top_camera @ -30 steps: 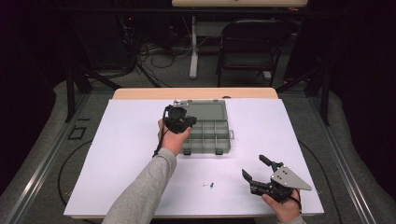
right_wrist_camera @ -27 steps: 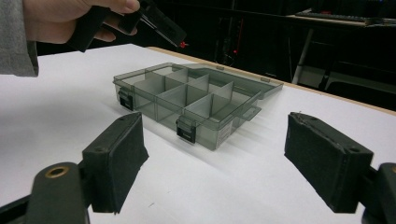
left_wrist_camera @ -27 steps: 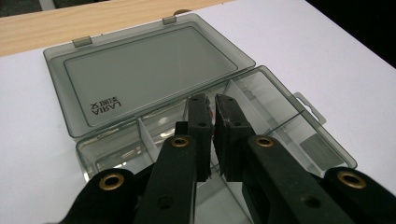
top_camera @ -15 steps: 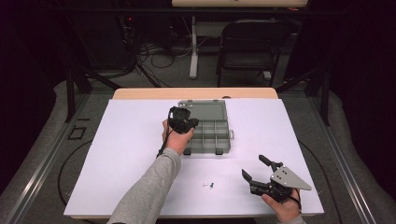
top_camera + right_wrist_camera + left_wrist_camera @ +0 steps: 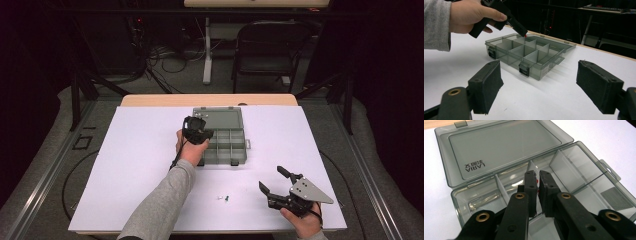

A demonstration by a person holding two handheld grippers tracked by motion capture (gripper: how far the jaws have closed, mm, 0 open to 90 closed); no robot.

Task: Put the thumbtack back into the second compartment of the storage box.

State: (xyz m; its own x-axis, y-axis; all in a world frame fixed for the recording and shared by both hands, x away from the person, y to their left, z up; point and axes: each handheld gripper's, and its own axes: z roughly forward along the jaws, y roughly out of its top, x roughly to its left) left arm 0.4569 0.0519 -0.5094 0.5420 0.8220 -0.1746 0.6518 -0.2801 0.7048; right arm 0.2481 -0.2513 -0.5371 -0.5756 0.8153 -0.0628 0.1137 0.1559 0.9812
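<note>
The left gripper (image 5: 537,176) hangs nose-down over the open compartment box (image 5: 220,135), its two black jaws drawn almost together and pinching a small red thing (image 5: 538,181); too little of it peeks out between the pads to say what it is. In the right gripper view the same red speck (image 5: 525,36) sits at the very tip of that gripper (image 5: 523,33), just above the dividers on the box's far side. The jaw tips stand over one of the compartments in the row next to the hinge, near the middle of the box; whether the red piece touches the floor of that compartment I cannot tell.

The box itself is smoky grey and see-through, its lid (image 5: 499,147) thrown flat back on the table with lettering showing through it. Thin pale partitions split the tray into several cells, and two dark latches (image 5: 525,69) face the person's side.

The right gripper (image 5: 274,182) rests low near the front right corner of the white table top (image 5: 125,165), well apart from the box, its jaws spread wide with nothing between the pads (image 5: 486,86). It points across toward the box.

Between the two hands, near the table's front edge, lie a couple of tiny loose parts (image 5: 223,198), too small to make out.
</note>
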